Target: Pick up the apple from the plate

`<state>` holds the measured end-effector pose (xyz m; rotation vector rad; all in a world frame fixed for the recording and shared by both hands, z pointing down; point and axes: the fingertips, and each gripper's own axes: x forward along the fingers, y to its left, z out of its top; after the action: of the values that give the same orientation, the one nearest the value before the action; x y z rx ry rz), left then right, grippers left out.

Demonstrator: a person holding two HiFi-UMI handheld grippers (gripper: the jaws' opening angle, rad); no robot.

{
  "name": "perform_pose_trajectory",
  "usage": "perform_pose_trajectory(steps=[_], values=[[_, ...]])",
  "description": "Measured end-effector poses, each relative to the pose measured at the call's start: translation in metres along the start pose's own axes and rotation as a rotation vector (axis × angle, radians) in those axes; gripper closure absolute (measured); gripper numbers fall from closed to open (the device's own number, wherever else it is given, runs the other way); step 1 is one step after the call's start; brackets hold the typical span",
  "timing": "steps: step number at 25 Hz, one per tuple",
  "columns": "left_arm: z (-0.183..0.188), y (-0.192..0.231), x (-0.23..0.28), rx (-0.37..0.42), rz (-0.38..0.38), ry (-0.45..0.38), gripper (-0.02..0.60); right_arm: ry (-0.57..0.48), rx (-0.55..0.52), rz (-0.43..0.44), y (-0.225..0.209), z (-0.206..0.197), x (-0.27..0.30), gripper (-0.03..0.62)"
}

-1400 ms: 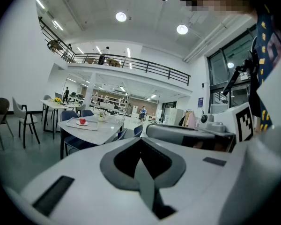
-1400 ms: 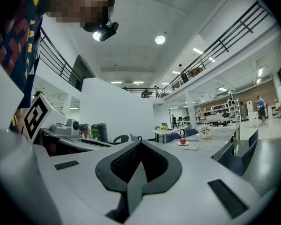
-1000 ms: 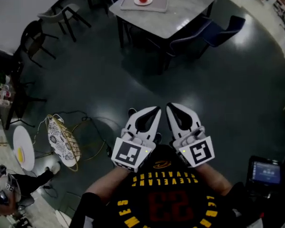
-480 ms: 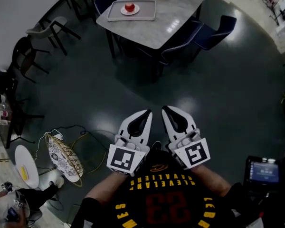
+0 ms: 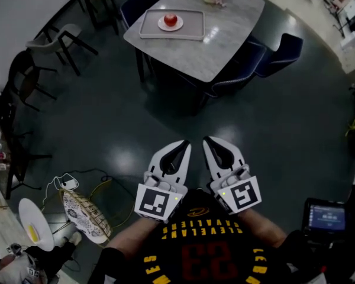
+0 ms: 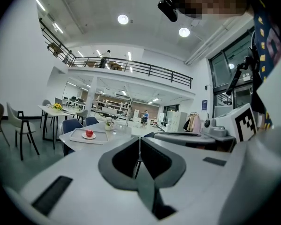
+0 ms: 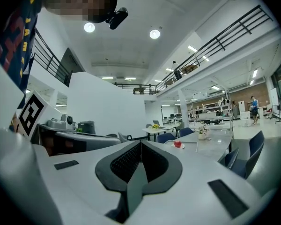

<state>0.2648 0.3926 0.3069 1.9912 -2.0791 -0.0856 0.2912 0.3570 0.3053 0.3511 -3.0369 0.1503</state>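
Since the earlier frames, the table [image 5: 225, 34] has been brought slightly lower in the head view, while both grippers have been kept at the chest. The apple [image 5: 170, 20] sits on the plate [image 5: 162, 24] in the tray [image 5: 189, 32], well apart from both. The jaws of the left gripper [image 5: 186, 143] and right gripper [image 5: 206, 140] are pressed together, empty. The apple is judged firm, smooth and prone to rolling. It should be gripped across its widest part.

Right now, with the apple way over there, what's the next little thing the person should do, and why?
Probably step forward toward the table. The apple sits on its plate on a tray there, well out of reach, while the left tongs and right tongs are both shut and empty, held close to the person's body.
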Motion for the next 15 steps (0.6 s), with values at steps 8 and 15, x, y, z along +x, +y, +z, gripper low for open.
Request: perform_pose_trajectory(steps=[8,15], values=[[0.032,0.093,0.014,0.007,-0.022,-0.051,0.581,-0.016,-0.034,0.021,0.017,0.017,0.094,0.588],[0.04,0.135,0.027,0.006,-0.009,-0.061,0.581,-0.011,-0.05,0.035,0.018,0.017,0.137,0.588]])
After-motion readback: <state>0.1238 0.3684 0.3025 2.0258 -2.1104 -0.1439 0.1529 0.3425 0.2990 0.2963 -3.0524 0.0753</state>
